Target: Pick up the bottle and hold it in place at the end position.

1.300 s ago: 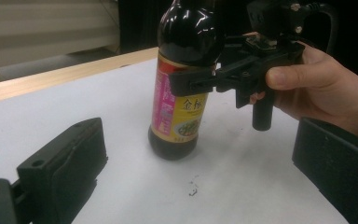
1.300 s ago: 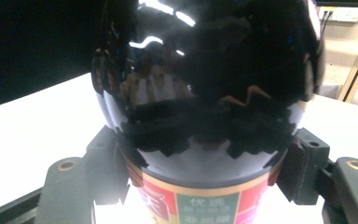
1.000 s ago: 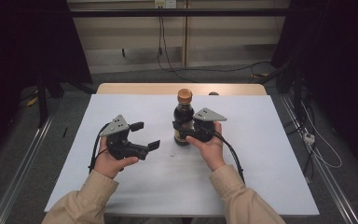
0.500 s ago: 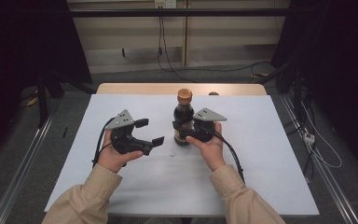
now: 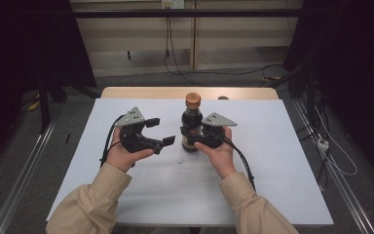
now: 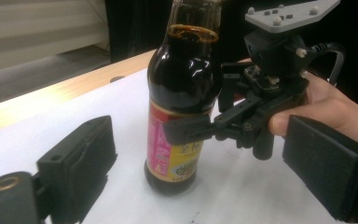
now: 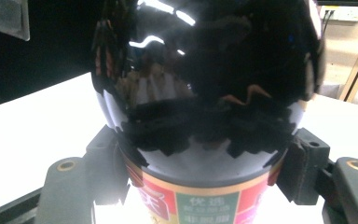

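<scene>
Right gripper (image 5: 189,138) clamps the upright sauce bottle (image 5: 192,124) on the worktop (image 5: 272,146); left gripper (image 5: 160,131), jaws apart, apparently must next reach the cap (image 5: 193,100).

**One bottle, two grippers**

One dark bottle (image 5: 191,124) stands on one white table (image 5: 272,161), wearing one gold cap (image 5: 192,100). Two grippers are out: a left gripper (image 5: 158,131) and a right gripper (image 5: 190,134). Two hands, two tan sleeves.
</scene>
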Demonstrator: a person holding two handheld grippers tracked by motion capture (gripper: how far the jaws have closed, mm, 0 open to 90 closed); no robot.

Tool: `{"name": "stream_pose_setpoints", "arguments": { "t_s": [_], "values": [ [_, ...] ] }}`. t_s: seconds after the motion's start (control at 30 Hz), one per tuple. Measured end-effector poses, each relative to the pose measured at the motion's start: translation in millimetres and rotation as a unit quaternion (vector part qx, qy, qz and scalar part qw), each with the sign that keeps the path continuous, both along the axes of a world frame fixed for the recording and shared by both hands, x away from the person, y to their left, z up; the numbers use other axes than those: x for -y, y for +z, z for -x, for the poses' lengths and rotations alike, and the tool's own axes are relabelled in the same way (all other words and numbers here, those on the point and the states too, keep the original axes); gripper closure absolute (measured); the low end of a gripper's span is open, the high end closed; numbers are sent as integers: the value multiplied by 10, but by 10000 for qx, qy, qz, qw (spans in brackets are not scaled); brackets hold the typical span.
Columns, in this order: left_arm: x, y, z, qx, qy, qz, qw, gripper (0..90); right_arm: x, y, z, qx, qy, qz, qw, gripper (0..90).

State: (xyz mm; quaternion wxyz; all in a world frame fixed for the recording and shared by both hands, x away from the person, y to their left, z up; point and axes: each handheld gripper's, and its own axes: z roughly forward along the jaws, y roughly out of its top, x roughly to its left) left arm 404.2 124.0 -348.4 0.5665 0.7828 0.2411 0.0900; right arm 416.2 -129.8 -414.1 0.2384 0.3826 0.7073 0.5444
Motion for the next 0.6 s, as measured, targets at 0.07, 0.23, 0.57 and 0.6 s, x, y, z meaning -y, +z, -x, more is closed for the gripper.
{"name": "stream_pose_setpoints", "arguments": {
  "t_s": [0.07, 0.23, 0.57, 0.6],
  "values": [
    [13, 21, -16, 37, -17, -3, 10000, 116, 3, -1, -3, -5, 10, -4, 10000, 304],
    [58, 59, -64, 13, -36, -13, 10000, 153, 5, 2, -4, -13, 19, 4, 10000, 304],
    [174, 173, -113, 100, -183, -34, 9998, 271, 6, 0, -6, -7, 24, 11, 10000, 304],
    [182, 184, -118, 121, -200, -42, 9997, 290, 6, -1, -5, -6, 22, 12, 10000, 304]
  ]
}}
